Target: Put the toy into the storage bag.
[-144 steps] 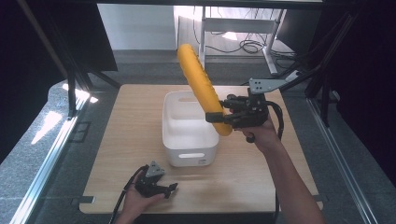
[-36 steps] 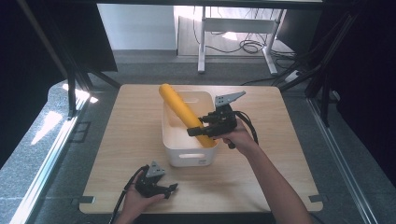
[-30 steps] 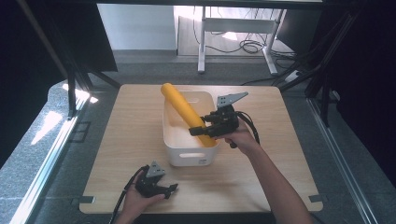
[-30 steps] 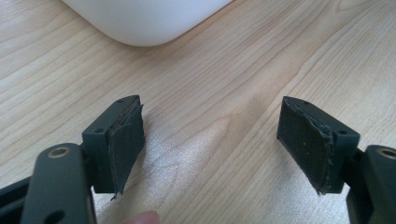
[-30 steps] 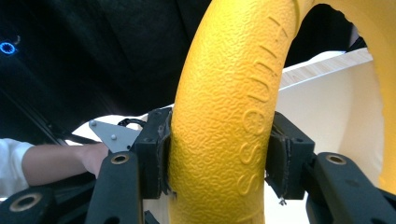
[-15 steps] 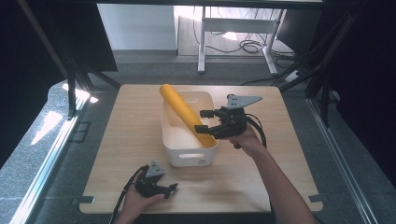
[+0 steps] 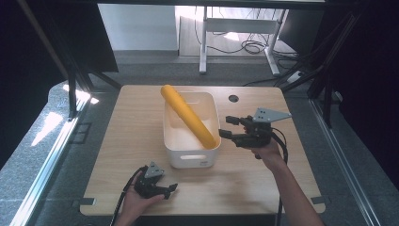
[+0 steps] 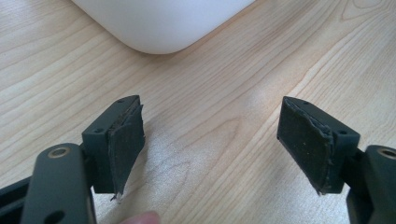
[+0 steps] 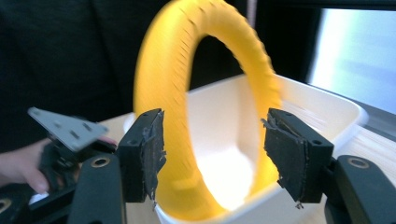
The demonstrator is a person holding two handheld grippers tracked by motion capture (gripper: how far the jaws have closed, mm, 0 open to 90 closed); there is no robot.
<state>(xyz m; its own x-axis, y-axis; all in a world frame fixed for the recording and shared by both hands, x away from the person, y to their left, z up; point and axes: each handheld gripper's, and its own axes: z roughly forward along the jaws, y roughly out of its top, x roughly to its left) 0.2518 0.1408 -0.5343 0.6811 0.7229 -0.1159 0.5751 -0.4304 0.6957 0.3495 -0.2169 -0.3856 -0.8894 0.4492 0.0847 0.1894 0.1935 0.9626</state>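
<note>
A yellow ring (image 7: 188, 115) stands on edge inside the white bin (image 7: 190, 157), running slantwise from its far left corner to its near right rim. My right gripper (image 7: 226, 127) hovers just right of the bin, apart from it, pointing left. Its jaws stand open and have just been closing, with nothing between them. In the right gripper view the blurred yellow ring (image 9: 159, 93) rises from the white bin (image 9: 327, 107) beyond the gripper (image 9: 215, 135). My left gripper (image 7: 168, 190) rests open on the table near the front edge; its pads (image 8: 123, 140) frame bare wood.
The wooden table (image 7: 136, 122) has a small round hole (image 7: 234, 98) at the back right. Bare wood lies left and right of the bin. Past the far edge stand desk legs and floor cables (image 7: 254, 44). The bin's corner (image 8: 163, 28) is just ahead of my left gripper.
My right gripper has let go of the yellow ring and drawn back to the right, away from the bin. The ring stays leaning in the bin. The left hand has not moved.
</note>
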